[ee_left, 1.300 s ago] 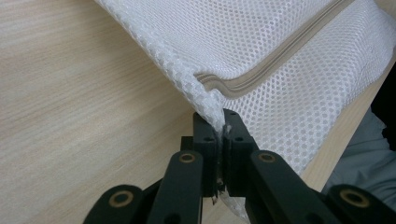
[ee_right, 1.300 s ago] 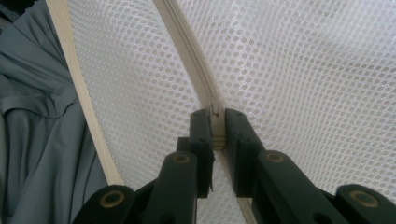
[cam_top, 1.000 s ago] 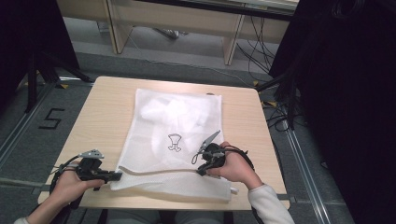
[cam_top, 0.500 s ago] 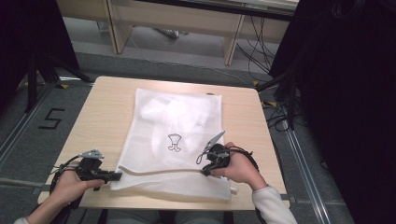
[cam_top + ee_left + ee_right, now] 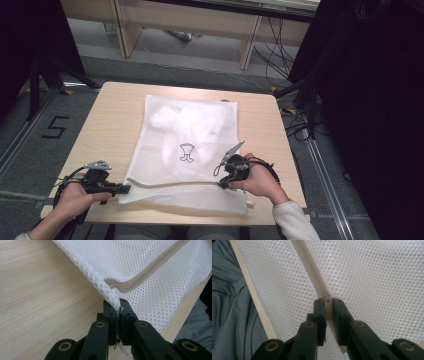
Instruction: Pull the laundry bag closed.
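1. A white mesh bag (image 5: 185,145) lies flat on the table (image 5: 107,125), its zip (image 5: 170,184) running across its near end.
2. The left gripper (image 5: 122,188) sits at the bag's near left corner, jaws pressed together on the mesh just beside the zip's end (image 5: 113,286); the corner is lifted a little off the wood.
3. The right gripper (image 5: 222,184) is at the zip's right part, jaws pinching the zip pull (image 5: 327,300). The beige zip tape runs away from its jaws in the right gripper view.
4. Something white is bunched inside the bag's far half, and a small black printed mark (image 5: 186,152) sits near the bag's middle.
5. The table is pale wood on a grey floor (image 5: 45,145) bearing the numeral 5 (image 5: 55,127); a wooden bench (image 5: 190,20) stands beyond, and dark curtains (image 5: 370,100) hang at both sides.
6. What the white item inside is cannot be told through the mesh. The person's arms are cut off by the bottom edge.
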{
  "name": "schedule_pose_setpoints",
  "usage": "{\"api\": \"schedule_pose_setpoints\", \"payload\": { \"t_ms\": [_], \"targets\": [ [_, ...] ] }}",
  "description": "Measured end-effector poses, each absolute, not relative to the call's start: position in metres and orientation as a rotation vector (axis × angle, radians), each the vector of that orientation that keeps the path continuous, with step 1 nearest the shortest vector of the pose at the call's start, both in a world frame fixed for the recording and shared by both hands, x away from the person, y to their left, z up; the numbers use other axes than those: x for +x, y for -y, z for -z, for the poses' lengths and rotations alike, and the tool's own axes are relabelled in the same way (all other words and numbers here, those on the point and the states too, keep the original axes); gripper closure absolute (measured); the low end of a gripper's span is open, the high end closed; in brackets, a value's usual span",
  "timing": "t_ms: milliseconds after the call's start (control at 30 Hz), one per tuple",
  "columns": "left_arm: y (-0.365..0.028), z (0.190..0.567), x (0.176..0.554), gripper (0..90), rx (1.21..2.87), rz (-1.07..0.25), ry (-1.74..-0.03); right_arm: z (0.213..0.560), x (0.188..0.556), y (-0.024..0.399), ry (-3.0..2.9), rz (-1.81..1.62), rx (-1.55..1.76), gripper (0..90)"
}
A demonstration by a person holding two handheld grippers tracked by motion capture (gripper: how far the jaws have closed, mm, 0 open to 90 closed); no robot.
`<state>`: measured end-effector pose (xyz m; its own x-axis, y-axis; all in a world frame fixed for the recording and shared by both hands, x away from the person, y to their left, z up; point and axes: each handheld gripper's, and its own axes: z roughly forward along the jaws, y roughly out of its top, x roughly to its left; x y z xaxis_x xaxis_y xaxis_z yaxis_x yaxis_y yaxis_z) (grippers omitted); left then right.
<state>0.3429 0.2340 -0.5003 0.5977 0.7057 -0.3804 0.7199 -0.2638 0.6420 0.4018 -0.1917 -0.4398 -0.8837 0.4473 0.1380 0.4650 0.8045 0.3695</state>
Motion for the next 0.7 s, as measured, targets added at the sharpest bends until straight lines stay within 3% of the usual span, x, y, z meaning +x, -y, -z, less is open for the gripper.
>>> {"api": "schedule_pose_setpoints", "payload": {
  "t_ms": [700],
  "targets": [
    [-0.235, 0.500, 0.343, 85.6, 2.022, 0.035, -1.129, 0.442, 0.400, 0.208, 2.935, 0.603, -0.820, 82.6]
  ]
}}
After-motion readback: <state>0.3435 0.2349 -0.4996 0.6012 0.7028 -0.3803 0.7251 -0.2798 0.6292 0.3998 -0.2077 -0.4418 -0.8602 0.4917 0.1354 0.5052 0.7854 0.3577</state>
